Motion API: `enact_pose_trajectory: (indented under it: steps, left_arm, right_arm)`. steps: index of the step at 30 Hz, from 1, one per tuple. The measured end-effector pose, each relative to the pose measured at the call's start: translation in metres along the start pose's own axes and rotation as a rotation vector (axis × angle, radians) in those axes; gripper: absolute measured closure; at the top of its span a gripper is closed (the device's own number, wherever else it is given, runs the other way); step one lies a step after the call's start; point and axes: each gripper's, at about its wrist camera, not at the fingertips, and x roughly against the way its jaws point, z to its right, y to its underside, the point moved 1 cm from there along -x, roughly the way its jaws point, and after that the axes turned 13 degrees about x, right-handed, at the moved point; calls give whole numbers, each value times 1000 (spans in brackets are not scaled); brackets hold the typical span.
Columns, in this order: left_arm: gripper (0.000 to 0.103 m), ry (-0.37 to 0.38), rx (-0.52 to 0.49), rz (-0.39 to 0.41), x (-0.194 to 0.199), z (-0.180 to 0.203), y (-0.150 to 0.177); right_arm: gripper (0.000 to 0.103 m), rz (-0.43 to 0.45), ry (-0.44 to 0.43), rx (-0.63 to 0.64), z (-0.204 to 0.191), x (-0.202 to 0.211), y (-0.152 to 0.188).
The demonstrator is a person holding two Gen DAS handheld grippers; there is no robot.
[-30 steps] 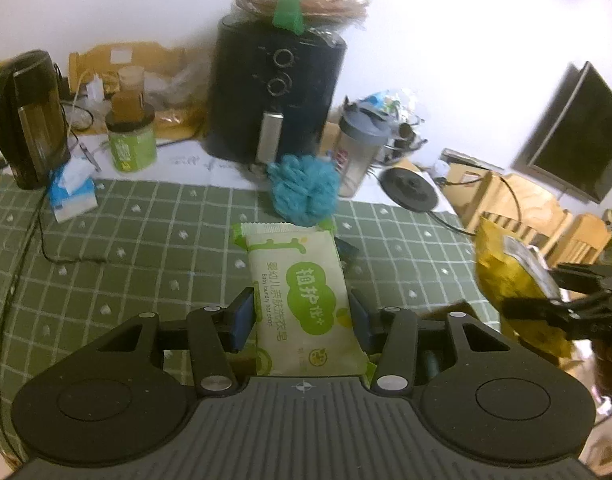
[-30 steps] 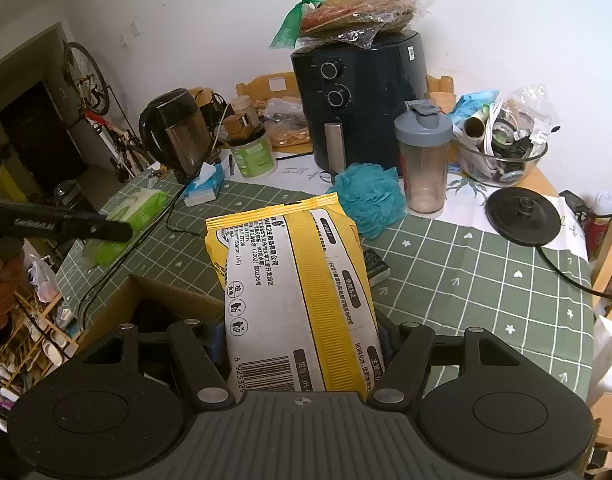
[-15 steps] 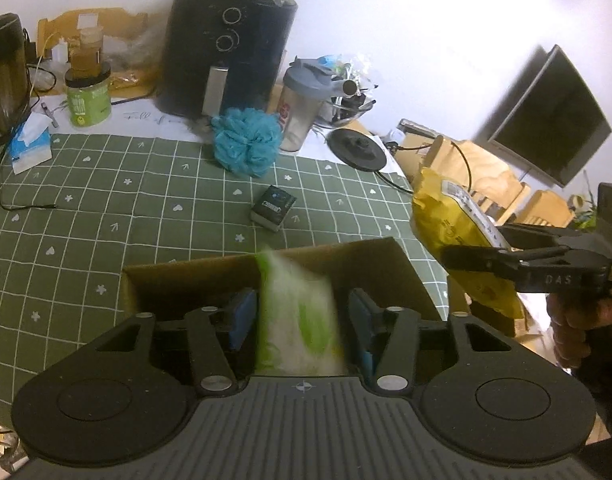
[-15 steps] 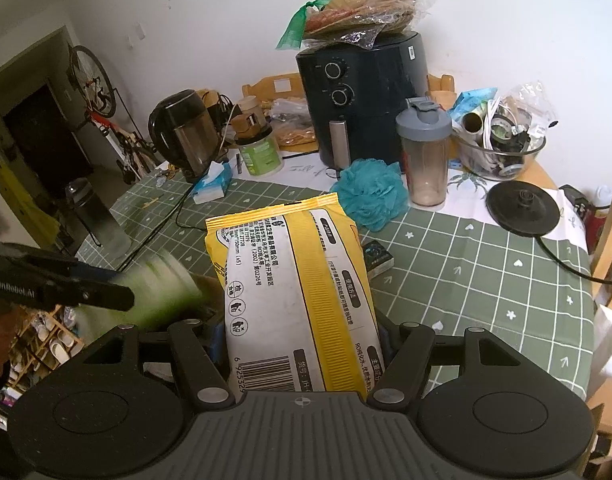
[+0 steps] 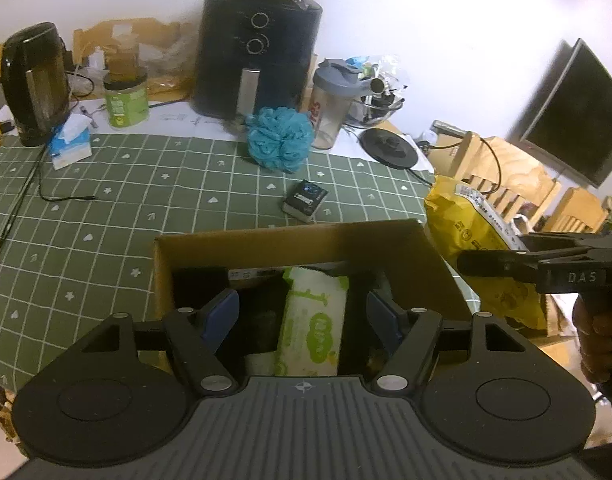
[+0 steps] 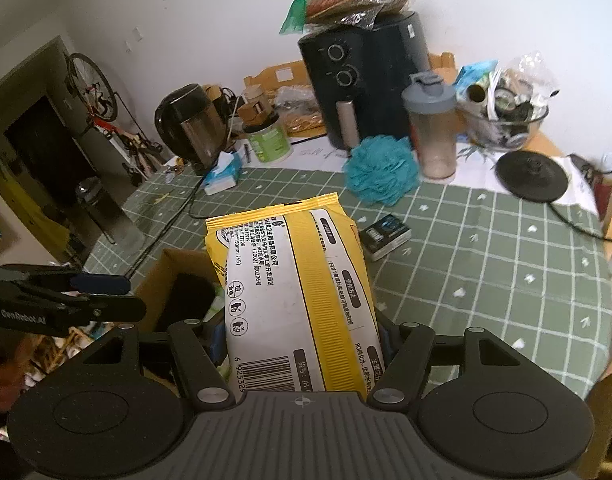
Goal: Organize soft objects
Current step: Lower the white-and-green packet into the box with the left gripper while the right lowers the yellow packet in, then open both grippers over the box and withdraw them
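My left gripper is open above a cardboard box at the table's near edge. A green-and-white wipes pack lies loose inside the box between the jaws, touching neither. My right gripper is shut on a yellow-and-white wipes pack, held upright just right of the box; that pack also shows in the left wrist view. A teal bath pouf sits on the green checked cloth in front of the air fryer; it also shows in the right wrist view.
A black air fryer, shaker bottle, kettle, green jar, tissue pack and kettle base line the table's back. A small dark box lies behind the cardboard box. A cable crosses the left.
My left gripper carried the green wipes pack from above the table down over the box, then opened; the pack now lies in the box. My right gripper still holds the yellow pack.
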Motion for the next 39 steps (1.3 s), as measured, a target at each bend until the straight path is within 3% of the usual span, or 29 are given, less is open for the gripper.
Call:
enact_pose_trajectory:
  steps: [11,16,19,26,33,39]
  left_arm:
    - [33,-47,61,31,11,-9,7]
    - [33,-73,131,47,21,-15,10]
    - [33,-71,166,53,26,-19,9]
    - [33,-60,53,76,31,-10,-16]
    - [33,34,-24,95,35,4,-41]
    - [33,105,-94,114,40,10,-36]
  right_arm:
    - [33,33,-82,-53,-18,-13,-11]
    - [6,30,-31,-60,-28,-25,-16]
    - [0,42,-16,9,-40,-24,-25]
    - [0,70,6,49,-53,-20,-49]
    - [0,101,78,-34,-50,-12,-73]
    - [0,135,157,-27,-59,6,-92]
